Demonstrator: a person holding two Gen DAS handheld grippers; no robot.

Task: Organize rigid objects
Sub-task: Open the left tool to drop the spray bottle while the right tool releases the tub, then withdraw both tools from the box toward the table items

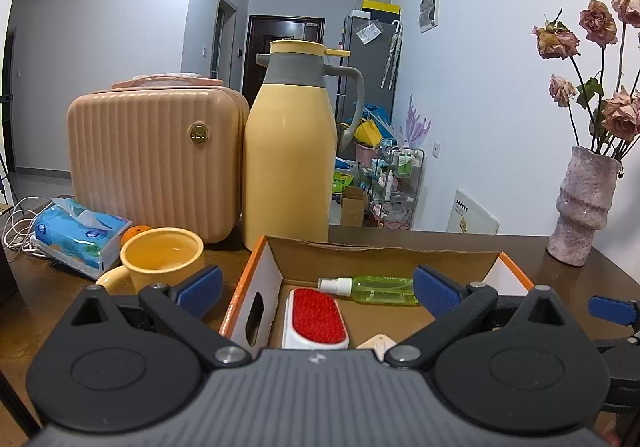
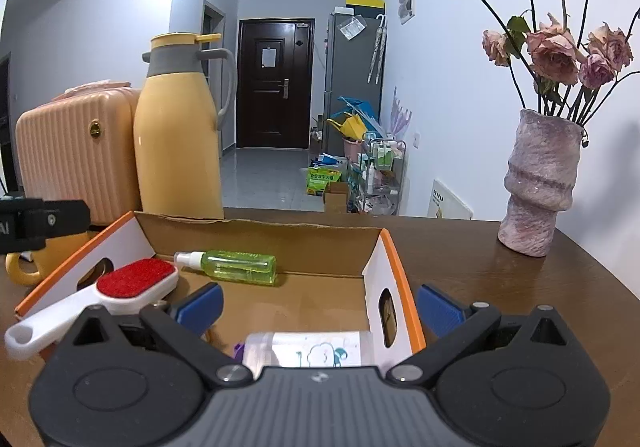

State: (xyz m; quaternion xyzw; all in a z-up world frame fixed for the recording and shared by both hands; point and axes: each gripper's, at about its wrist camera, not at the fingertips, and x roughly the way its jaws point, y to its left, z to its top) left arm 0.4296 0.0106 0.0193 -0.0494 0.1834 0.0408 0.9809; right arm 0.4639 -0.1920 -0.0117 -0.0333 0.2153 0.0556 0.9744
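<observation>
Right now I have both grippers spread wide and holding nothing: my left gripper [image 1: 318,287] hovers over the near left part of the open cardboard box [image 1: 384,253], and my right gripper [image 2: 320,305] straddles its right wall. Inside, the green spray bottle [image 2: 236,266] lies on its side along the far wall, the red-faced lint brush [image 2: 132,281] leans over the left wall with its white handle poking out, and a pale printed container [image 2: 308,353] sits at the near edge. Behind the box, toward the table's far left, stand the yellow thermos jug [image 1: 290,151], pink case [image 1: 152,159] and yellow mug [image 1: 160,261]; the vase of dried roses [image 2: 538,183] stands at the far right.
</observation>
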